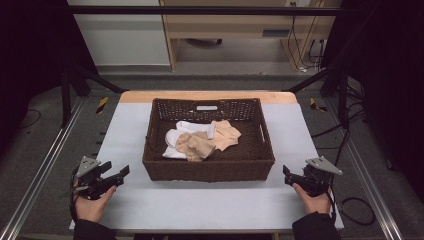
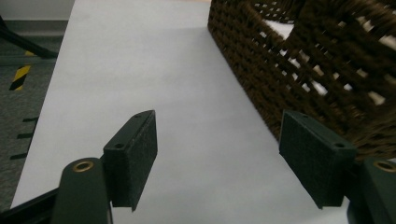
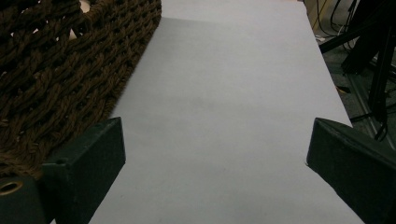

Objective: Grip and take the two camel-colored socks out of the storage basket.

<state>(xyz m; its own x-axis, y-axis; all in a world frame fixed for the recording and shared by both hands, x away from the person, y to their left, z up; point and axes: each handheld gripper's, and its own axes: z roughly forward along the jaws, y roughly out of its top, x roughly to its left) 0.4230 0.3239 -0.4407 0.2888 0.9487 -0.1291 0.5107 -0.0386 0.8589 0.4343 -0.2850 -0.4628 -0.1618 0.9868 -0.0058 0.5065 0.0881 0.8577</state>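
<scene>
Left gripper (image 1: 121,172), held in the person's left hand (image 1: 92,206), rests on the table (image 1: 200,210) just beside the near left corner of the basket (image 1: 207,167), jaws spread wide with nothing between them. Right gripper (image 1: 286,175) sits near the basket's near right corner, jaws likewise wide apart and empty. Farther in, inside the basket, beige socks (image 1: 207,140) lie bunched on white socks (image 1: 177,137).
</scene>
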